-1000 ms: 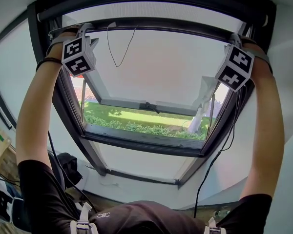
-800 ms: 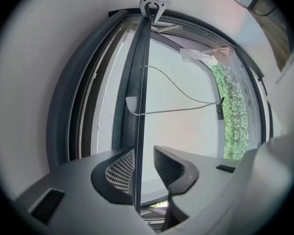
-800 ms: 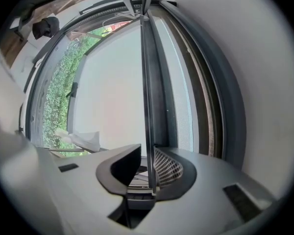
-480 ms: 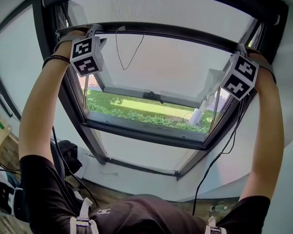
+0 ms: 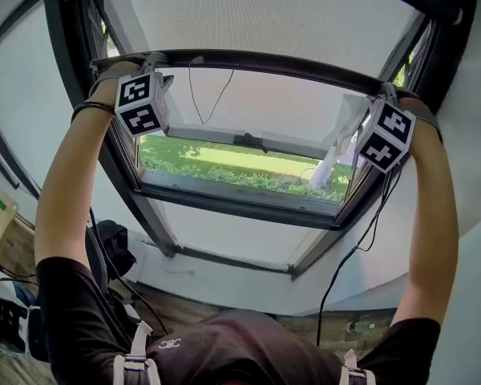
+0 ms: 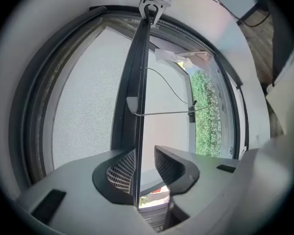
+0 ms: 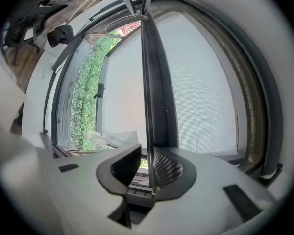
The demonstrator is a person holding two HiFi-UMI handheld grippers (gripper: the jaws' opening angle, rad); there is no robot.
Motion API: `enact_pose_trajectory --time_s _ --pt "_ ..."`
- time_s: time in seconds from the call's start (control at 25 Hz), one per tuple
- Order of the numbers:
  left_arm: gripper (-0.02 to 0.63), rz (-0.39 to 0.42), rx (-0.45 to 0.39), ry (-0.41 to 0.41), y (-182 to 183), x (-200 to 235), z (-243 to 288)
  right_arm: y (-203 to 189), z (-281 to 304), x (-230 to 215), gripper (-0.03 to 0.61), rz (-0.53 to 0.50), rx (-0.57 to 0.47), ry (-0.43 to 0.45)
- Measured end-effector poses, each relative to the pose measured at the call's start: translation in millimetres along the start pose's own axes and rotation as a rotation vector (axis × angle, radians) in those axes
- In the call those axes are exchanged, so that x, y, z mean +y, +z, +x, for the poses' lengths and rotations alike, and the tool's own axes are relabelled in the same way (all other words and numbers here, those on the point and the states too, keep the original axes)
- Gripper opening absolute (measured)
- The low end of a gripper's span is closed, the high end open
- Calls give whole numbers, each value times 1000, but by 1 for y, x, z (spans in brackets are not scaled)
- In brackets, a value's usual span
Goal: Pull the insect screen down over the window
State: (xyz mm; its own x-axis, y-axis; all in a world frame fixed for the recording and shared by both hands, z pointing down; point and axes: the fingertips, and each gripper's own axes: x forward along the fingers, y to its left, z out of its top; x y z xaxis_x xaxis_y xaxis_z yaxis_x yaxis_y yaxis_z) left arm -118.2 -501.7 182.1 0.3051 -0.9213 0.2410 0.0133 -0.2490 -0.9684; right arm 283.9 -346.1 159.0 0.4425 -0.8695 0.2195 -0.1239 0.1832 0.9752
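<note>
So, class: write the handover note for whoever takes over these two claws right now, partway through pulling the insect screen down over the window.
Left claw: jaws have just been opening. The dark pull bar of the grey mesh insect screen runs between them, with one pad on its lip and the other apart.
Right claw: the same, at the bar's other end.
Done: the mesh covers the upper part of the black-framed roof window.
Left: draw the bar down evenly to the bottom of the frame; the lower part is uncovered.
</note>
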Motion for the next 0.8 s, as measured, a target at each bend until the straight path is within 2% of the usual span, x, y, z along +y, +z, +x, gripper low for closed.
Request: enact_pose_trajectory --time_s 0.16,0.28,0.4,0.56,0.6,0.68,0.8 --pt "134 -9 -17 -15 0 -19 6 -1 4 17 92 3 -1 -10" --pt "127 20 -8 -23 -2 -29 8 -1 7 25 81 12 3 10" --pt "134 -6 -25 -25 -1 -34 8 -2 7 29 78 13 10 19" --pt "133 -13 -23 -62 -2 -49 10 -2 10 44 72 14 20 82" --pt "150 -11 -21 -69 -2 -54 12 -2 11 49 67 7 24 90" --pt "121 -20 -24 -96 -2 -66 15 -3 15 61 66 -3 30 118" --pt "120 -29 -25 -146 -3 -90 21 -4 21 86 58 -18 31 180"
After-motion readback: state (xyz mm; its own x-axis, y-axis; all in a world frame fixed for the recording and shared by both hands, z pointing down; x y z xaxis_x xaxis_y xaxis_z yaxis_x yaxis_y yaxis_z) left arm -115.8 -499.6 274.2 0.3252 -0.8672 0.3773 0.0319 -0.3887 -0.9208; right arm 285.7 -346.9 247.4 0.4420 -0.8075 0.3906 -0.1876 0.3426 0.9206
